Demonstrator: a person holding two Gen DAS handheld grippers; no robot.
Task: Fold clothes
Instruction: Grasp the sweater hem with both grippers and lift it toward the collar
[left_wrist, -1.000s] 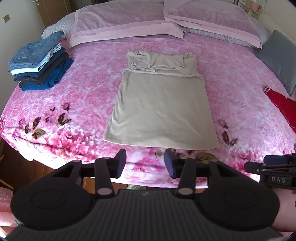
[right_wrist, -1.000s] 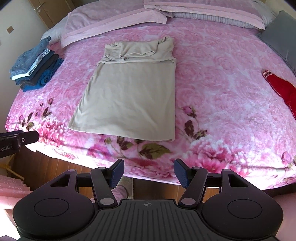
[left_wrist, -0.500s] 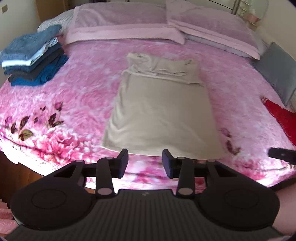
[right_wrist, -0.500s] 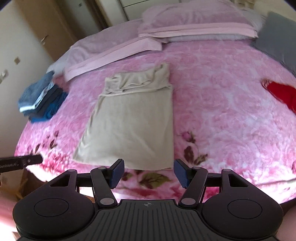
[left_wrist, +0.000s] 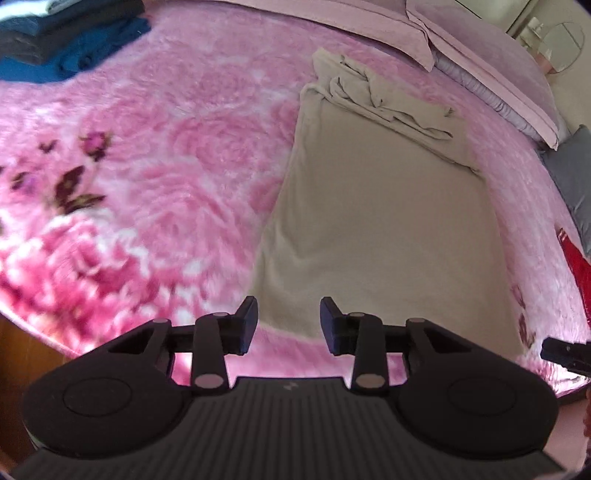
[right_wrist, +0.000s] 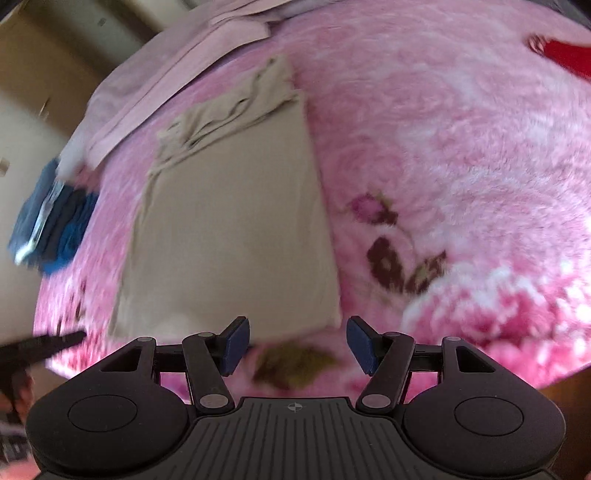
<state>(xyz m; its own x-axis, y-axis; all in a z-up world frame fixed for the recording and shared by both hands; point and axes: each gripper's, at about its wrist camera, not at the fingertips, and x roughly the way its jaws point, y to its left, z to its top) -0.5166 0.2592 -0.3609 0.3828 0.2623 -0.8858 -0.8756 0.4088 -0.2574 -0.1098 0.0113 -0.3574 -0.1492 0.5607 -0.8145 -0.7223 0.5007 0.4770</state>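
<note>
A beige garment (left_wrist: 376, 221) lies flat on the pink floral blanket (left_wrist: 177, 155), its sleeves folded in across the far end. My left gripper (left_wrist: 289, 314) hovers low over the near left corner of the hem. Its jaws stand partly apart, with cloth seen in the gap but not pinched. In the right wrist view the same garment (right_wrist: 229, 229) is blurred. My right gripper (right_wrist: 298, 332) stands wide open just off the near right corner of the hem, nothing between its blue pads (right_wrist: 236, 341).
A stack of folded clothes (left_wrist: 66, 40) sits at the far left of the bed, also blurred in the right wrist view as a stack (right_wrist: 51, 221). A red garment (left_wrist: 576, 266) lies at the right, a grey cushion (left_wrist: 572, 184) beyond it. Pillows (left_wrist: 480, 62) line the head. The bed's near edge runs just under both grippers.
Both grippers have dropped and come in close to the garment's near hem, which now fills much more of each view. The left jaws have narrowed somewhat; the right jaws kept their width.
</note>
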